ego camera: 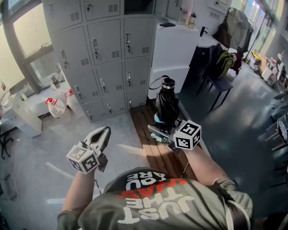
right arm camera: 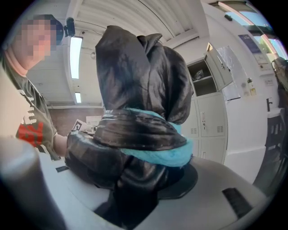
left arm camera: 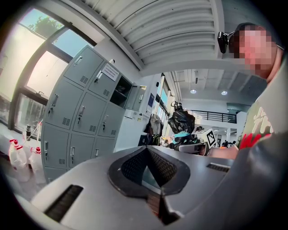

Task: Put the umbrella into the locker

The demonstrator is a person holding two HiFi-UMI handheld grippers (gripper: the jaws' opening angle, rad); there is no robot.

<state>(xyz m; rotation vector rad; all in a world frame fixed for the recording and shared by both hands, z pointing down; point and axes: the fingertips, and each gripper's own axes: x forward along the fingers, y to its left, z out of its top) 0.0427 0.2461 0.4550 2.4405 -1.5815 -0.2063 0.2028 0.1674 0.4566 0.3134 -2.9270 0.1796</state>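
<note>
A folded black umbrella (ego camera: 167, 106) with a teal band stands upright in my right gripper (ego camera: 161, 127), handle and wrist loop on top. The jaws are shut on its lower part. In the right gripper view the umbrella (right arm camera: 141, 85) fills the middle and hides the fingers of the gripper (right arm camera: 135, 173). My left gripper (ego camera: 103, 134) is held out at the lower left, shut and holding nothing; its pads (left arm camera: 135, 164) meet at the tip. The grey locker bank (ego camera: 103, 49) rises ahead, with one top door open (right arm camera: 202, 77), also seen as a dark opening (ego camera: 138, 5).
A white counter (ego camera: 180, 45) adjoins the lockers on the right, with a dark chair hung with clothes (ego camera: 221, 72) beyond. Plastic bottles with red caps (ego camera: 57, 107) stand at the lockers' left foot. Wooden slats (ego camera: 153, 148) lie below the umbrella.
</note>
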